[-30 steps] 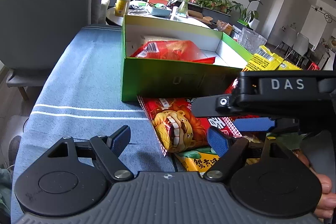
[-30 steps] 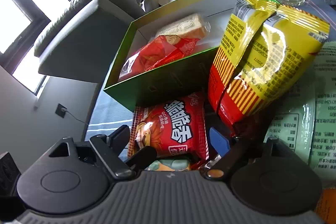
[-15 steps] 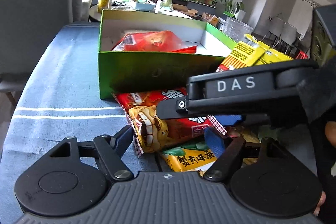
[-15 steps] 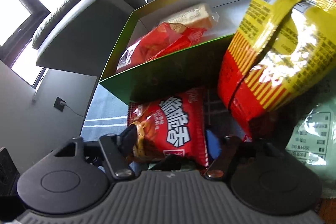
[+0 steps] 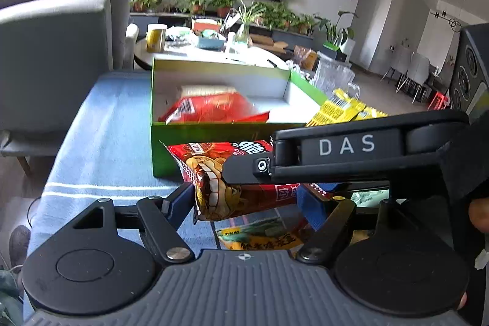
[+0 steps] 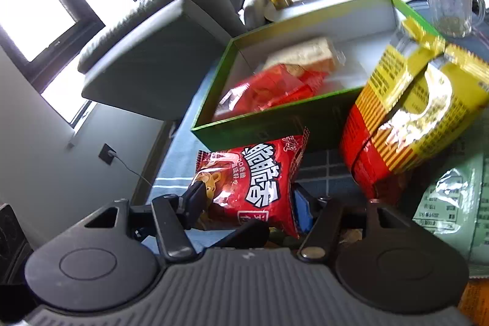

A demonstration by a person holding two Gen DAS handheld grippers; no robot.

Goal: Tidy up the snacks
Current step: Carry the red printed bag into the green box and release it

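Note:
A red snack packet with a cartoon lion (image 5: 226, 188) (image 6: 253, 182) hangs lifted above the blue tablecloth, just in front of the green box (image 5: 214, 132) (image 6: 275, 124). My left gripper (image 5: 247, 200) and my right gripper (image 6: 247, 206) are both shut on it, one at each side. The right gripper's black body, marked DAS (image 5: 348, 145), crosses the left wrist view. Inside the box lie a red packet (image 5: 211, 109) (image 6: 269, 87) and a pale bread packet (image 6: 302, 54). A yellow-and-red bag (image 6: 409, 115) (image 5: 342, 109) leans at the box's right corner.
A yellow-green packet (image 5: 262, 237) lies on the cloth under the grippers. A pale green bag (image 6: 458, 197) lies at the right. A glass mug (image 6: 452, 2) stands behind the box. A grey sofa (image 5: 61, 51) is to the left. A cluttered round table (image 5: 214, 51) stands behind.
The lion packet has been lifted off the cloth. Both grippers closed on it and rose with it, toward the box.

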